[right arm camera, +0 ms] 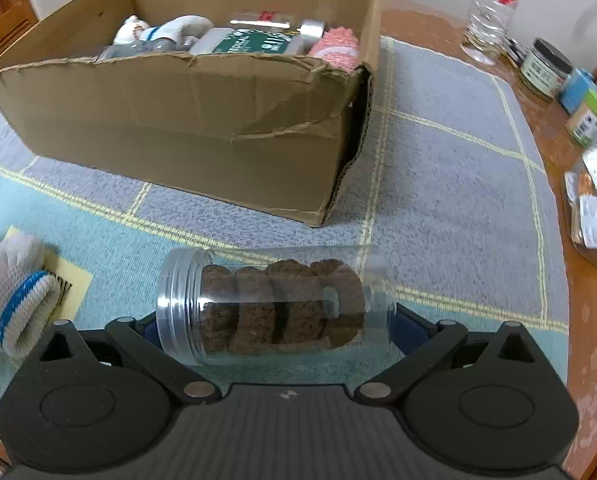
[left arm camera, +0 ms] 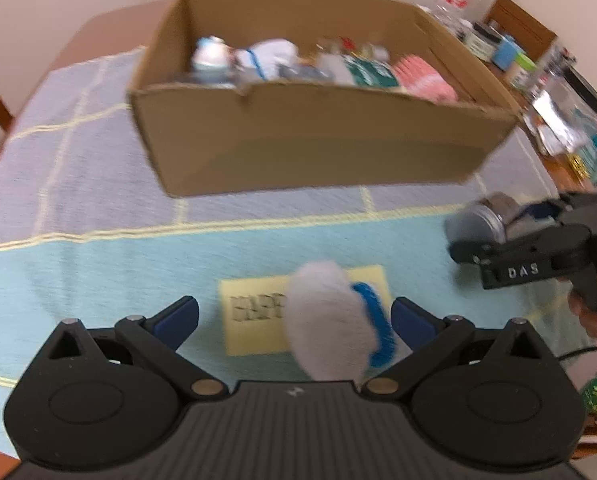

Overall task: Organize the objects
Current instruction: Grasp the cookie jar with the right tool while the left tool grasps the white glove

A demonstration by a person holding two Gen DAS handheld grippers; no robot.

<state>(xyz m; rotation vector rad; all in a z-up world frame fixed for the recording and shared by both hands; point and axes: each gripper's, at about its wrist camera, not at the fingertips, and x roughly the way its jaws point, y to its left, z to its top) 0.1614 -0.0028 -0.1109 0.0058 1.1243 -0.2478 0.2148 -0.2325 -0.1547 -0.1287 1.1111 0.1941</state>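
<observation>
**Q.** Nearest your left lens, what sits between the left tongs [left arm camera: 294,322]?

**A.** Your left tongs stand spread, blue pads well apart. Between them lies a rolled white sock [left arm camera: 330,324] with a blue cuff band, resting on a yellow note [left arm camera: 254,316]. The pads do not appear to touch it, though this view is blurred.

**Q.** And moving right, to the other hand?

**A.** Your right tongs [right arm camera: 274,326] pinch a clear plastic jar [right arm camera: 274,304] end to end, lying on its side, threaded mouth to the left with no lid visible. Brown cookies [right arm camera: 282,300] are stacked inside. The jar is held just above the surface, in front of the box's near right corner.

**Q.** Which step is in hand?

**A.** Judged from the layout, you are carrying the jar toward the cardboard box [right arm camera: 178,120], which already holds a sock, a green tin and a pink roll, among others. The white sock seems next for the left hand.

**Q.** What does the next move call for?

**A.** Lift the jar over the torn near wall and lower it into free space. Keep it level: the open mouth could spill cookies. Then bring the left pads together on the sock's middle.

**Q.** The surface and room?

**A.** A checked blue-and-grey cloth [right arm camera: 450,184] covers a wooden surface [right arm camera: 586,304]. Along its right edge stand a water bottle [right arm camera: 490,12], a dark-lidded jar [right arm camera: 544,66] and small packets. Wooden chairs and a pale wall lie beyond.
</observation>
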